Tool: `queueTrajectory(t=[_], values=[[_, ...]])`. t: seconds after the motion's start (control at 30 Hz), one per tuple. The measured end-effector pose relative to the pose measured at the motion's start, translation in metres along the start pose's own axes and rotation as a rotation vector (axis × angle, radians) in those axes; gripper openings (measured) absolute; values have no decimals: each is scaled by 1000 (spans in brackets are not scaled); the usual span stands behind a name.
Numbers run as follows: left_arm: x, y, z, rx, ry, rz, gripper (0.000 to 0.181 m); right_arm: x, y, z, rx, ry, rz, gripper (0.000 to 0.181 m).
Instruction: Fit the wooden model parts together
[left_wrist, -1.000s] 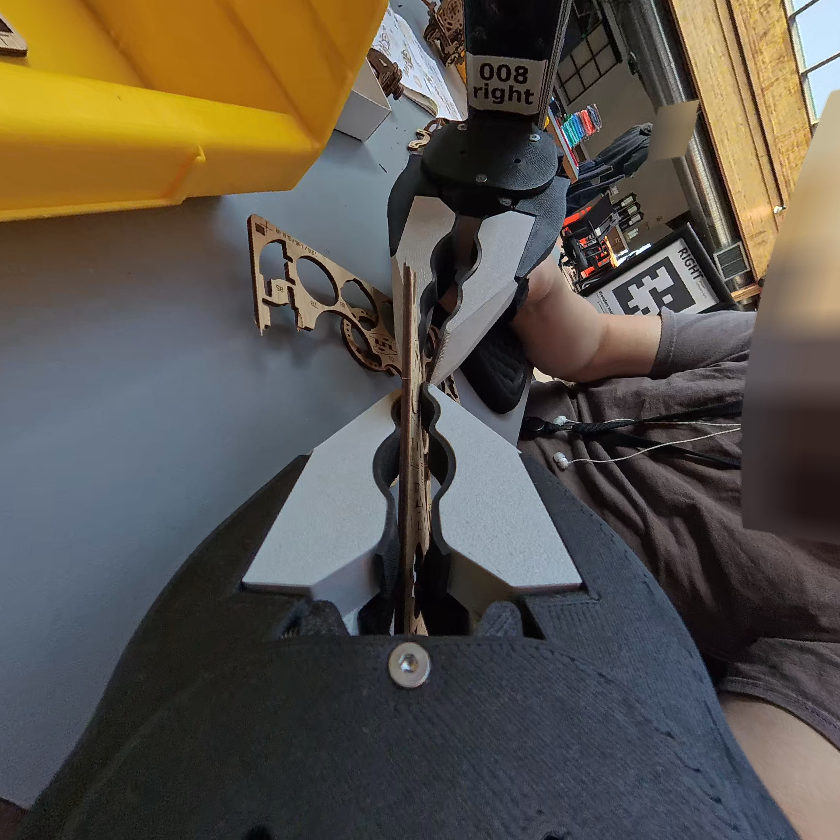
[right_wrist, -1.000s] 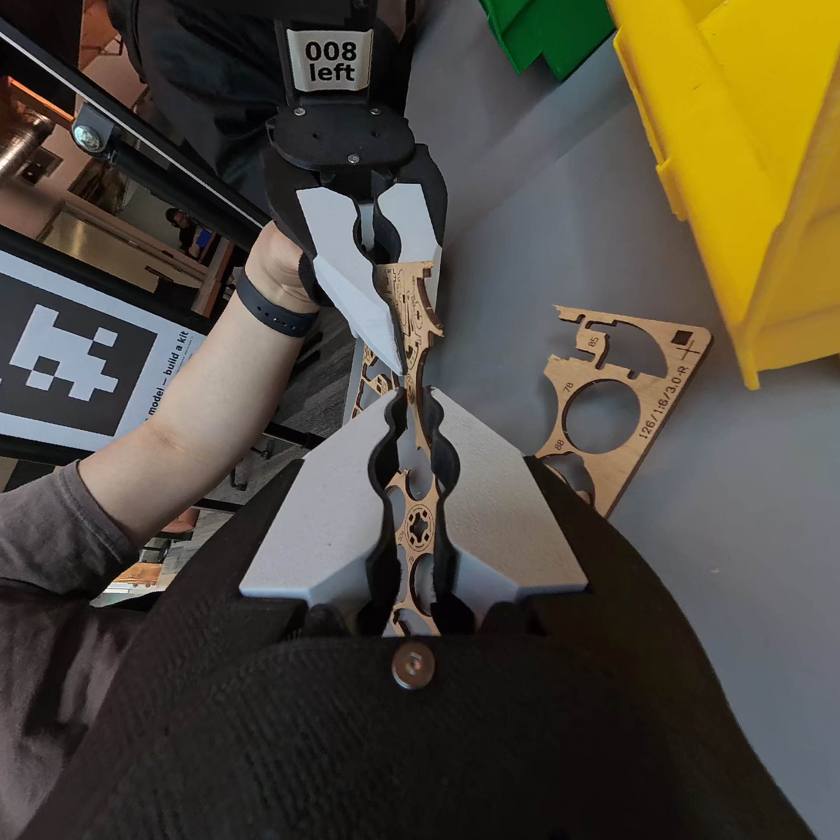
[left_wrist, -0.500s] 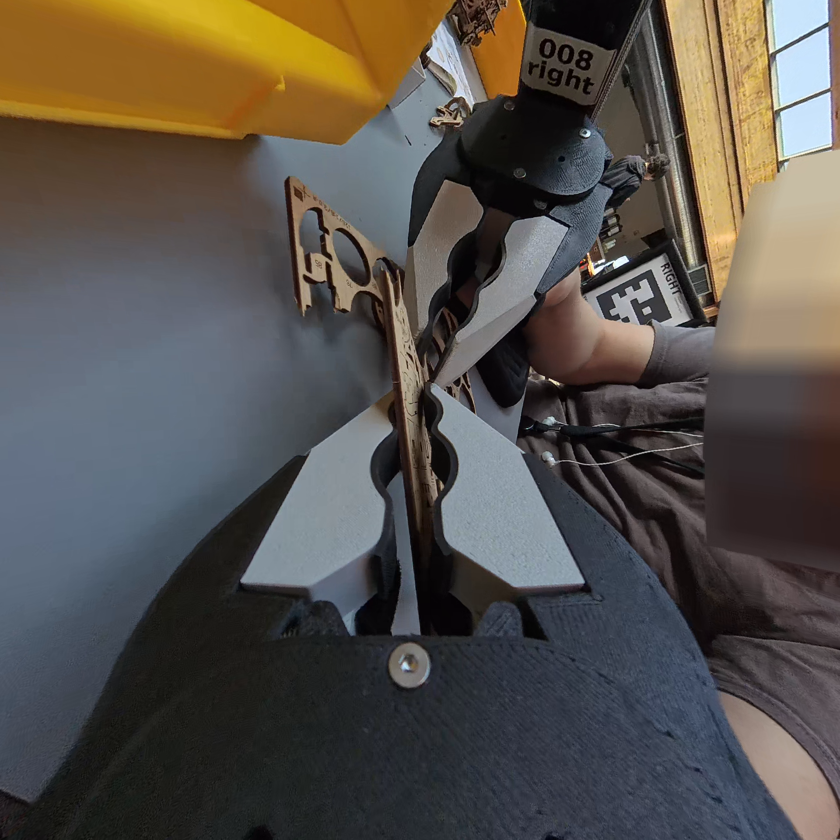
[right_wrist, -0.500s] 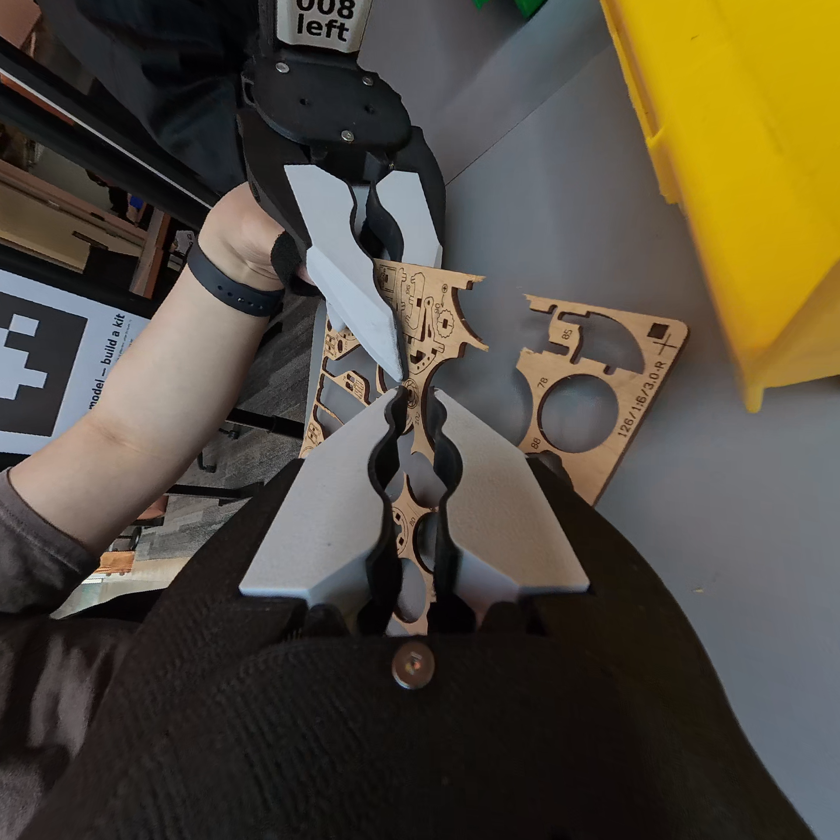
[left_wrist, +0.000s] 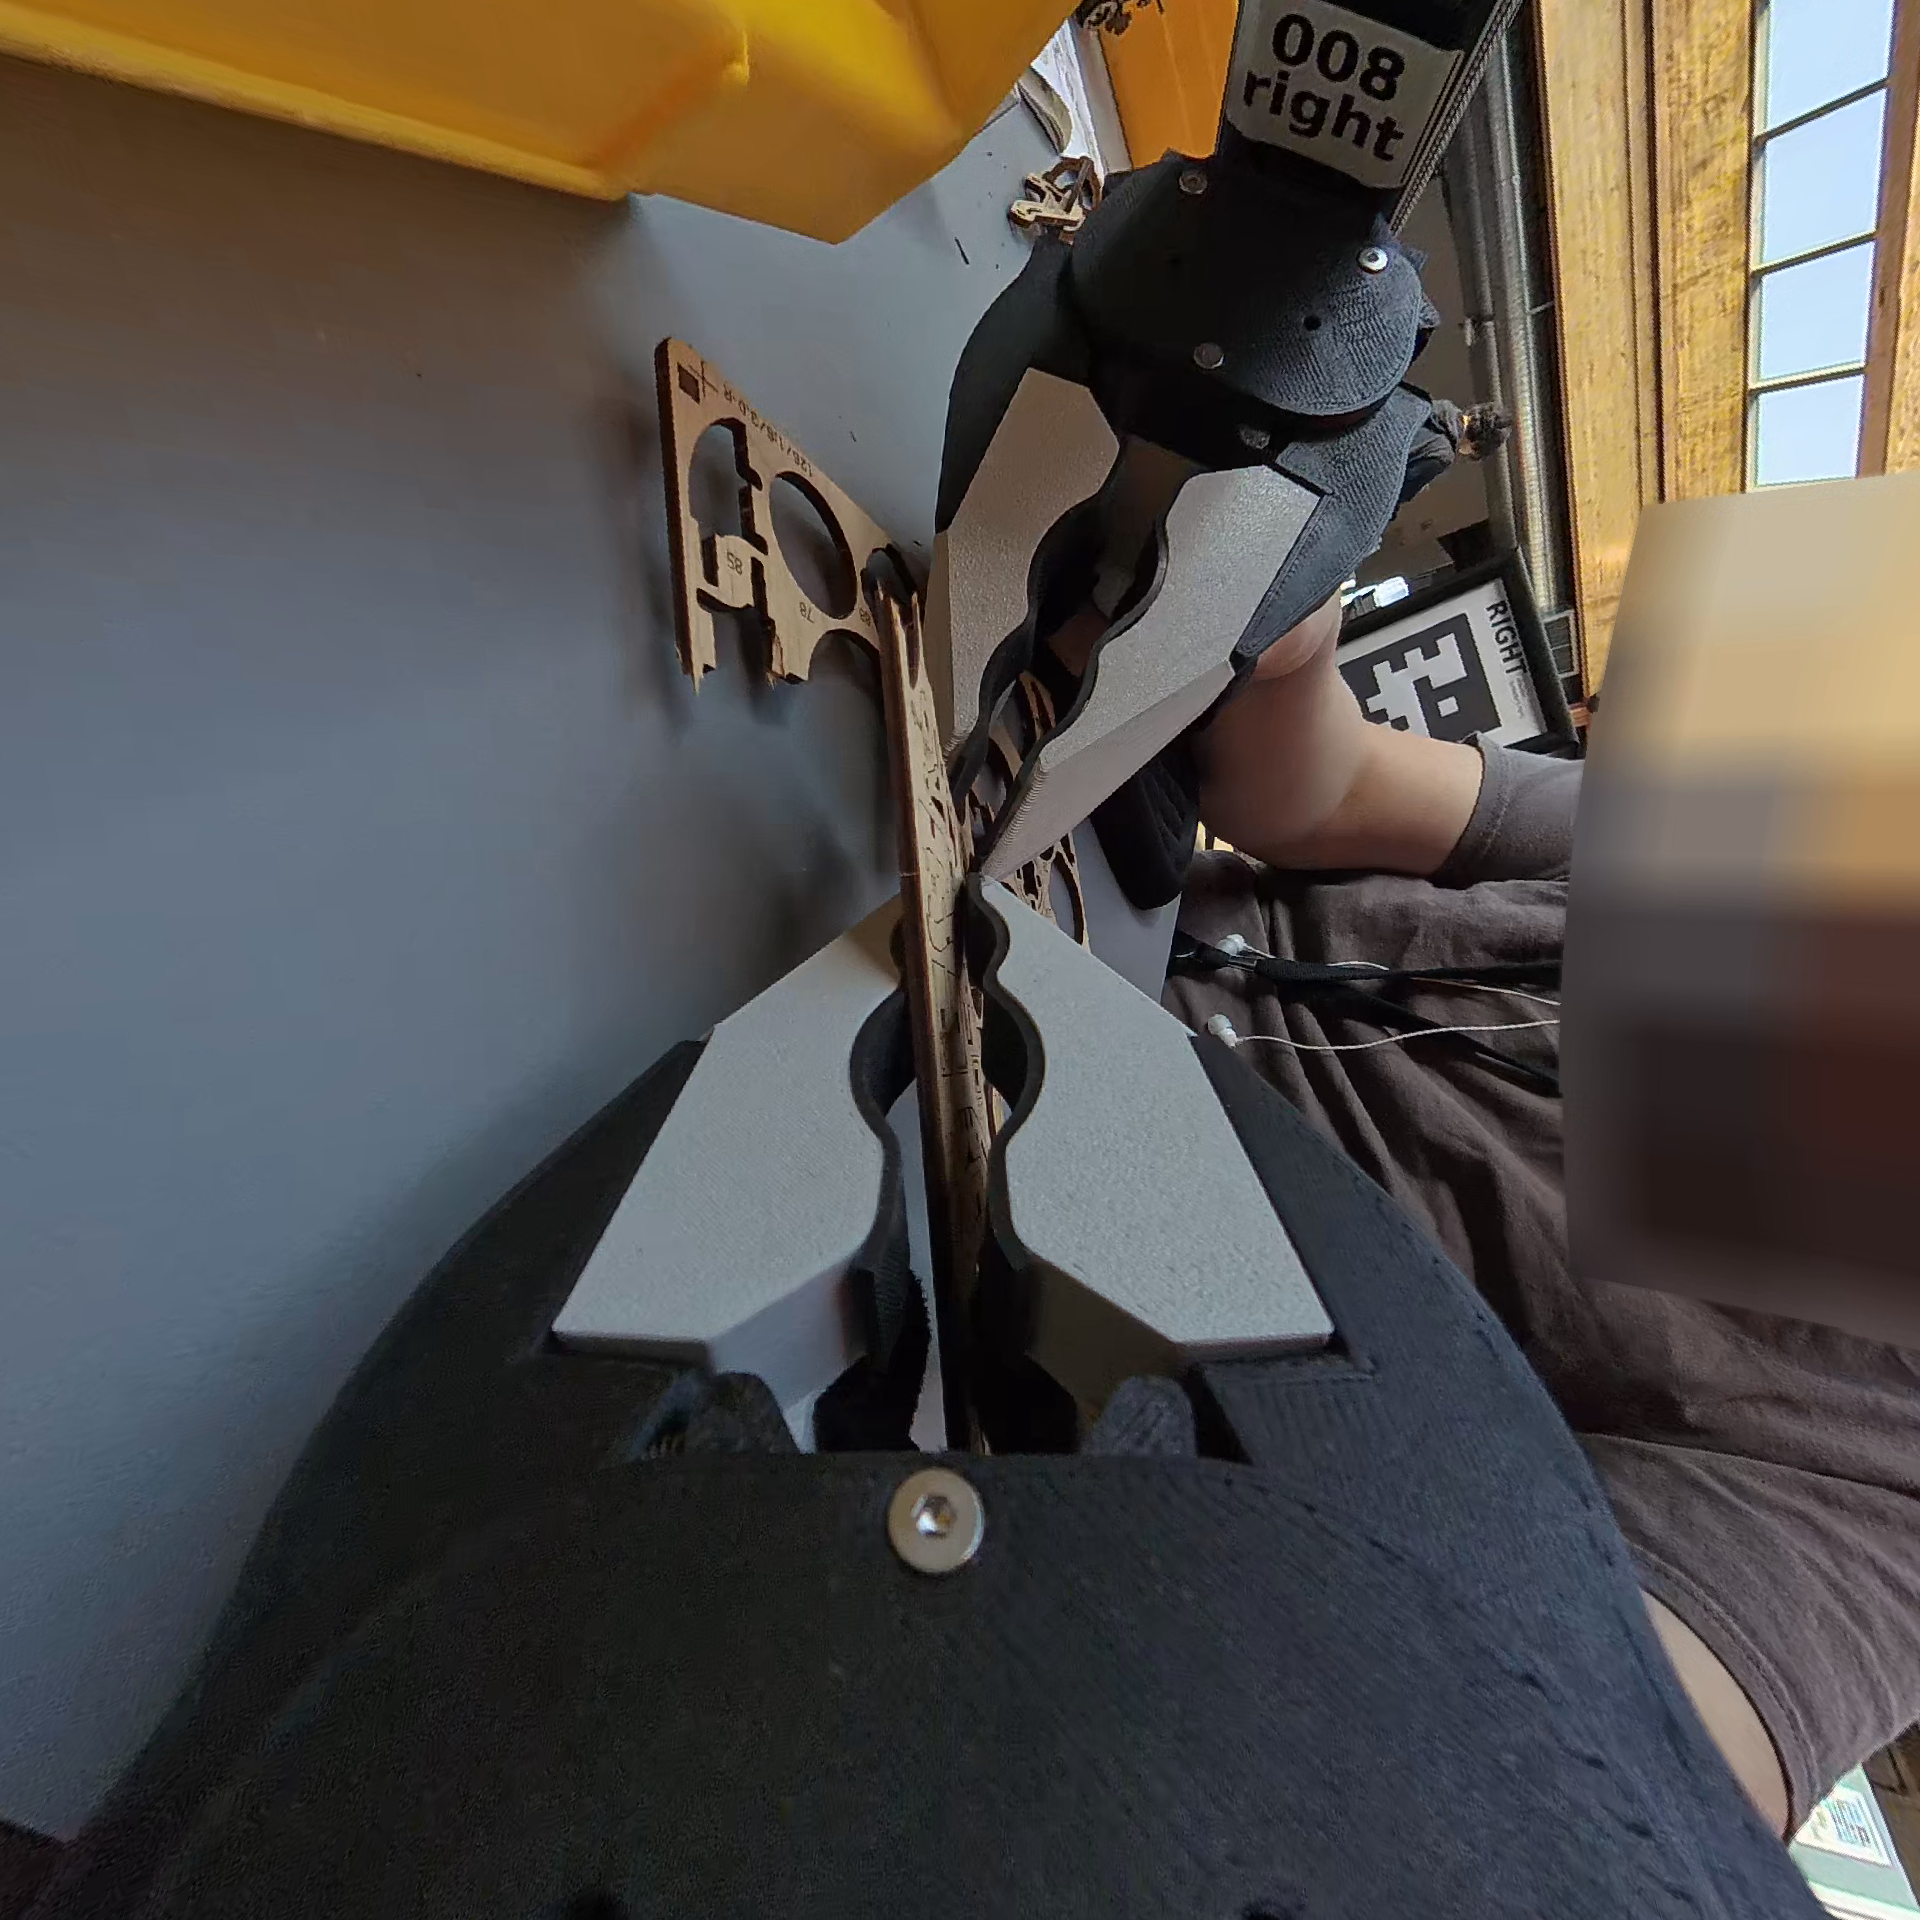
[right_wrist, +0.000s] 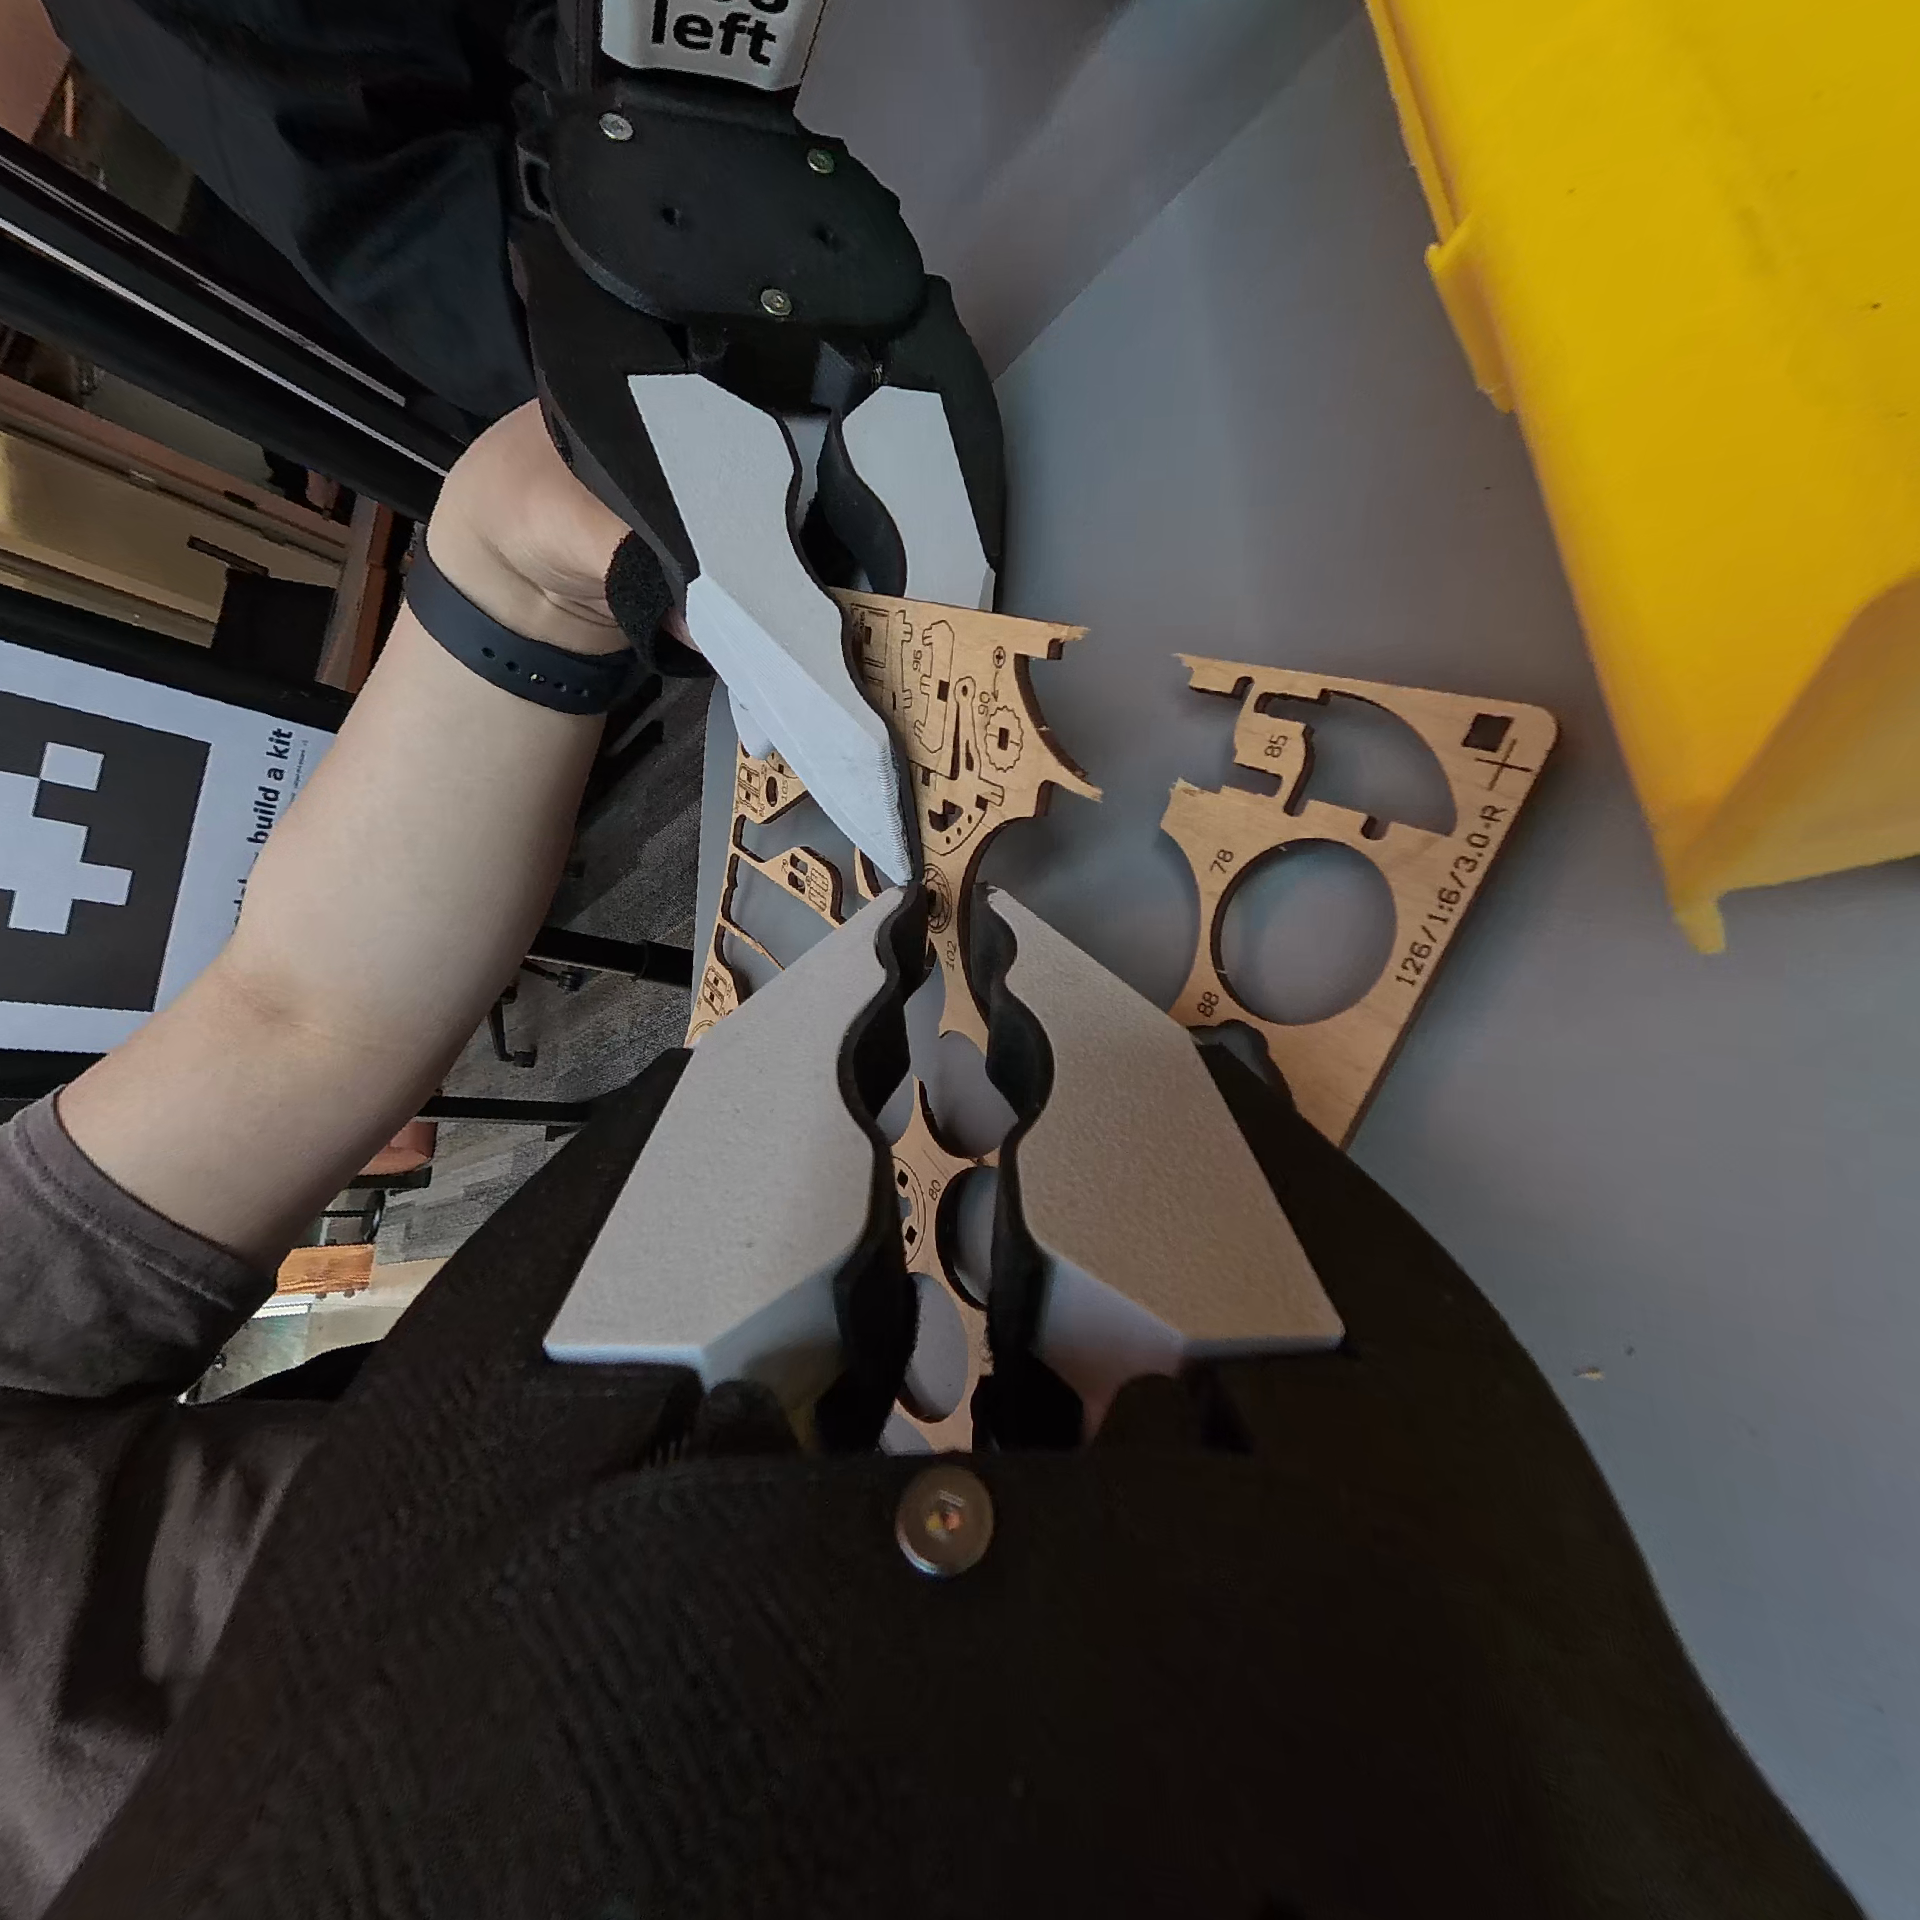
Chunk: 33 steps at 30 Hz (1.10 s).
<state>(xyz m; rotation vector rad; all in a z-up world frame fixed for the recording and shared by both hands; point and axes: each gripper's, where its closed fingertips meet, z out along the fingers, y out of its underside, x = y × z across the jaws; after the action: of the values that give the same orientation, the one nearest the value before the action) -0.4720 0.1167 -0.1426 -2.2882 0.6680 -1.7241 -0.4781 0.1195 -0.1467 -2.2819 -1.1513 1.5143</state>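
A thin laser-cut wooden sheet (right_wrist: 971, 717) with engraved parts and round cut-outs is held above the grey table (right_wrist: 1558, 1455) by both grippers. My left gripper (left_wrist: 940, 904) is shut on it; there the sheet (left_wrist: 923, 790) shows edge-on. My right gripper (right_wrist: 943, 896) has its jaws nearly together on a narrow neck of the sheet. The two grippers meet tip to tip. The left gripper (right_wrist: 888, 800) comes in from above in the right wrist view, and the right gripper (left_wrist: 982, 847) does so in the left wrist view. A broken-off sheet piece (right_wrist: 1361, 883) lies flat on the table.
A yellow bin (right_wrist: 1714, 416) stands close beside the loose piece, which also shows in the left wrist view (left_wrist: 769, 540) below the bin (left_wrist: 520, 94). A small wooden part (left_wrist: 1055, 197) lies farther back. The person's arms and body are at the table edge. My left and right fingertips are right by each other.
The held sheet has turned, so more of its engraved face shows in the right wrist view. Both grippers have kept their hold and shifted slightly relative to the bin and the loose piece.
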Motion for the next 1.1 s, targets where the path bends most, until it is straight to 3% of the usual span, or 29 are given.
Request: queueTrajectory(t=[1.1], values=[[-4, -4, -4, 33, -26, 4, 0, 4, -1, 1, 2, 19, 8, 5]])
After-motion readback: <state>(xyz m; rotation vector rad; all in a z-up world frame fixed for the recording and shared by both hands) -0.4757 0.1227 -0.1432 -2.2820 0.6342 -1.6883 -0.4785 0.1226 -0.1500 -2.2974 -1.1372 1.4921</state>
